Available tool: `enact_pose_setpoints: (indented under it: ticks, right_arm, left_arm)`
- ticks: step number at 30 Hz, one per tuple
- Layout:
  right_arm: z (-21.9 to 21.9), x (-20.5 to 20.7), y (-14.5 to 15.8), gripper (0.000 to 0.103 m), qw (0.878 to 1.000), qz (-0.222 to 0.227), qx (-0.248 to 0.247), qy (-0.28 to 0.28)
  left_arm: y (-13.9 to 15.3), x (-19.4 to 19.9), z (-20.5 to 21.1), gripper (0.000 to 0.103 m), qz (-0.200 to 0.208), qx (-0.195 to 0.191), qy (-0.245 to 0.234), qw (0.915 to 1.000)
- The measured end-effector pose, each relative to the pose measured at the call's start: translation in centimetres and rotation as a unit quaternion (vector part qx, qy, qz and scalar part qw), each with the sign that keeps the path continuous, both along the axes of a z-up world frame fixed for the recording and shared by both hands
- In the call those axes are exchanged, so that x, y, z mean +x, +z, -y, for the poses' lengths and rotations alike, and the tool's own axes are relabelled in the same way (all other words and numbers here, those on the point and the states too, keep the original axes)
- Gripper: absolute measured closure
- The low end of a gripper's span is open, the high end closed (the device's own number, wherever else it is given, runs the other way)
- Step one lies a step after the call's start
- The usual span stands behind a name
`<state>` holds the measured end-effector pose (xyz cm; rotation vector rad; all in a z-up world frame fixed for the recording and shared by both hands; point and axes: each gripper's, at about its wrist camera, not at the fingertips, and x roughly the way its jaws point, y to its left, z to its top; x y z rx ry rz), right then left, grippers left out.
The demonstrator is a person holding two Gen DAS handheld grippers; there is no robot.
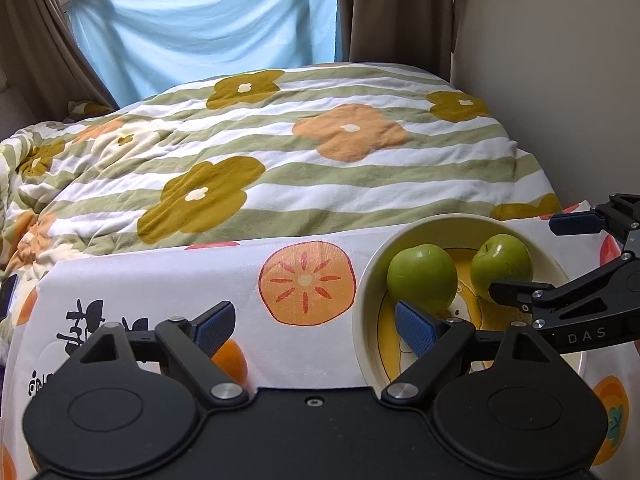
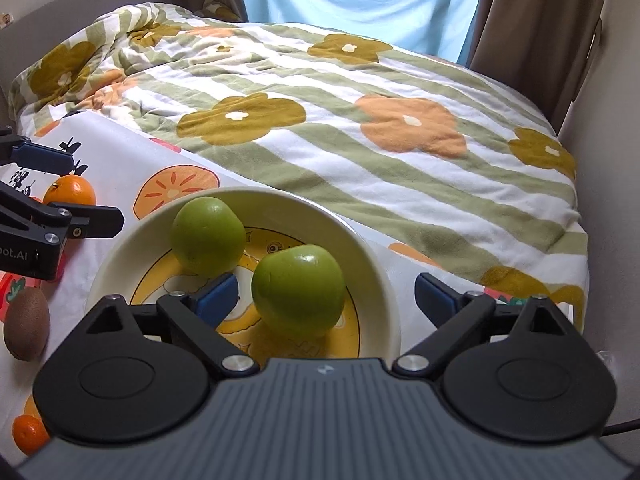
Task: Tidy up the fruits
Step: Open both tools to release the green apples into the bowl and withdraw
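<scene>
Two green apples [image 2: 208,234] [image 2: 298,290] lie in the cream bowl [image 2: 376,256]; an orange [image 2: 70,191], a kiwi [image 2: 26,324] and a mandarin [image 2: 28,434] remain on the printed cloth [image 1: 160,280], with the right gripper [image 2: 326,296] spread wide and empty, and the left gripper [image 1: 316,326] open, holding nothing.

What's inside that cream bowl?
Two green apples sit in the bowl, on a yellow cartoon picture that they partly cover. Nothing else shows inside.

An orange [image 1: 230,360] sits half hidden behind the left tongs [image 1: 316,326].
</scene>
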<state>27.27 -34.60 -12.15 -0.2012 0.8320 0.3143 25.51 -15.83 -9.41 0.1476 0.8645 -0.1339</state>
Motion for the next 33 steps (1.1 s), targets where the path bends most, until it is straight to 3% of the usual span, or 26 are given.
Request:
enact_pose_setpoints:
  ticks: [8, 18, 23, 26, 33]
  right_arm:
    - [1.0, -1.0, 0.7, 0.000, 1.000, -0.001, 0.014, -0.015]
    - [1.8, -3.8, 3.8, 0.000, 0.999, 0.014, 0.034, -0.040]
    - [1.8, -6.2, 5.7, 0.000, 0.996, 0.018, 0.060, -0.056]
    - [1.2, -8.4, 7.0, 0.000, 0.995, 0.028, 0.063, -0.075]
    - [-0.7, -13.8, 9.2, 0.000, 0.989, 0.039, 0.076, -0.118]
  left_arm:
    - [1.0, -0.7, 0.0, 0.013, 0.009, -0.002, 0.007, 0.9999]
    - [4.1, -3.9, -1.4, 0.013, 0.036, -0.021, 0.016, 0.9990]
    - [6.2, -6.7, -2.4, 0.012, 0.057, -0.033, 0.016, 0.9977]
    - [7.3, -8.9, -3.0, 0.003, 0.073, -0.035, 0.016, 0.9966]
    - [8.6, -14.4, -5.1, 0.001, 0.088, -0.040, -0.010, 0.9953]
